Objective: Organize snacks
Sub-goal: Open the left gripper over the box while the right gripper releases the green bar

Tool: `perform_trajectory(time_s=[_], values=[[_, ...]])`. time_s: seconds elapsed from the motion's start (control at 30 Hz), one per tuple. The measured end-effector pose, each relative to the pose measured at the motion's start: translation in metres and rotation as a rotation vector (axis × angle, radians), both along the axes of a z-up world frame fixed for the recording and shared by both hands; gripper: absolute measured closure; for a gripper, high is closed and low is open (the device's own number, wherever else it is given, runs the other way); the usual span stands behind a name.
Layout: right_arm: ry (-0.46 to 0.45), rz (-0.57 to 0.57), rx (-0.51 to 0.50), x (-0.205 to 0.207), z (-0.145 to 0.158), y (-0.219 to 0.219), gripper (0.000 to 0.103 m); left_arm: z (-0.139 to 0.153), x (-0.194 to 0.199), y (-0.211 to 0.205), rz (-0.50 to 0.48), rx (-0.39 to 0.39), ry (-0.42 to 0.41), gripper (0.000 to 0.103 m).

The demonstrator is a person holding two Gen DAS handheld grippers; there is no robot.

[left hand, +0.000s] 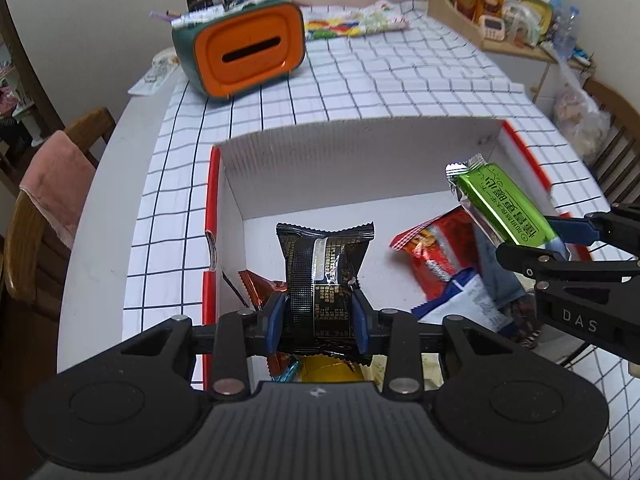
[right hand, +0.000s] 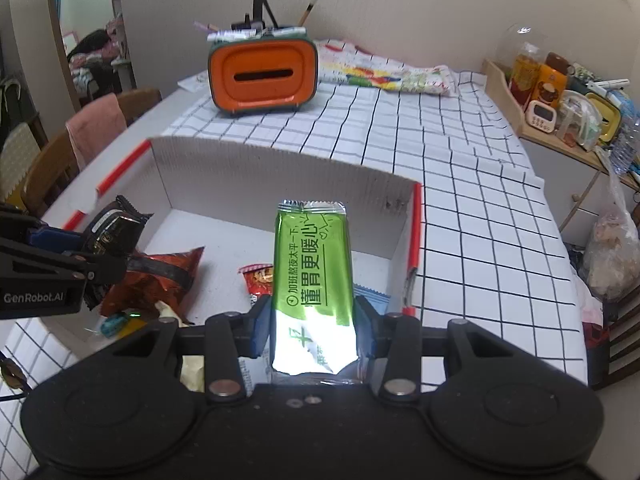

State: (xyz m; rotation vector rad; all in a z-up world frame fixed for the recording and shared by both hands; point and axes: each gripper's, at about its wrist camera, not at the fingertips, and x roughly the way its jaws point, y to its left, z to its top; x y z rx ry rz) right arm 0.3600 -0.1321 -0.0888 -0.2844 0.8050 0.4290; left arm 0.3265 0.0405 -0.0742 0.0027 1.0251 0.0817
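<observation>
Two tongs, both loaded, both over the white box with red edges that sits on the checked table. Left tongs are clamped on a black packet across its waist; blue pads pinch the sides so the wrapper bulges above them. Its long axis runs along the fingers, crimped end pointing away from the camera toward the box's far wall. Right tongs are clamped on a green bar packet, gripped near its lower, shiny end; long axis also along the fingers, serrated end pointing at the far wall of the box. In the left wrist view the green bar shows tilted, free end up and to the left, over the right half of the box. In the right wrist view the black packet hangs at the box's left wall, left tongs' arm coming in from the left edge. Box floor holds loose snacks: a red packet, a white-and-blue one beside it, an orange-brown wrapper at the left wall. Orange tissue box stands on the table beyond the box, well apart from it.
</observation>
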Motion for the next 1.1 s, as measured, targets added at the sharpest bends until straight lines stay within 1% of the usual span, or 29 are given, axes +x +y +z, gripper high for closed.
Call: perform_trajectory(time_s=[0.1, 0.23, 0.33, 0.4, 0.5, 0.73, 0.8, 0.9, 1.0, 1.07, 1.1], values=[[0.015, 0.008, -0.008, 0.008, -0.007, 0.004, 0.061, -0.008, 0.007, 0.001, 0.004, -0.007, 0.029, 0.069], [0.026, 0.034, -0.034, 0.009, -0.014, 0.012, 0.061, -0.018, 0.014, 0.000, -0.004, 0.009, 0.065, 0.069], [0.036, 0.049, -0.050, 0.008, -0.019, 0.016, 0.061, -0.025, 0.017, 0.000, -0.008, 0.001, 0.089, 0.069], [0.044, 0.051, -0.062, 0.010, -0.022, 0.018, 0.061, -0.028, 0.018, -0.002, -0.016, 0.018, 0.100, 0.069], [0.035, 0.066, -0.080, 0.007, -0.025, 0.021, 0.061, -0.031, 0.019, -0.004, -0.030, 0.019, 0.113, 0.068], [0.041, 0.051, -0.072, 0.008, -0.022, 0.020, 0.061, -0.031, 0.016, -0.005, -0.018, 0.022, 0.105, 0.067], [0.047, 0.047, -0.064, 0.009, -0.021, 0.018, 0.060, -0.029, 0.014, -0.005, -0.021, 0.022, 0.099, 0.063], [0.049, 0.038, -0.042, 0.007, -0.017, 0.014, 0.059, -0.024, 0.009, -0.005, -0.015, 0.007, 0.080, 0.058], [0.045, 0.031, -0.018, 0.004, -0.012, 0.009, 0.056, -0.018, 0.004, -0.004, -0.017, -0.001, 0.059, 0.055], [0.037, 0.026, 0.006, 0.000, -0.007, 0.004, 0.049, -0.013, 0.000, -0.003, -0.013, -0.008, 0.044, 0.052], [0.032, 0.023, 0.020, -0.002, -0.004, 0.002, 0.043, -0.010, -0.002, -0.003, -0.011, -0.014, 0.037, 0.050]])
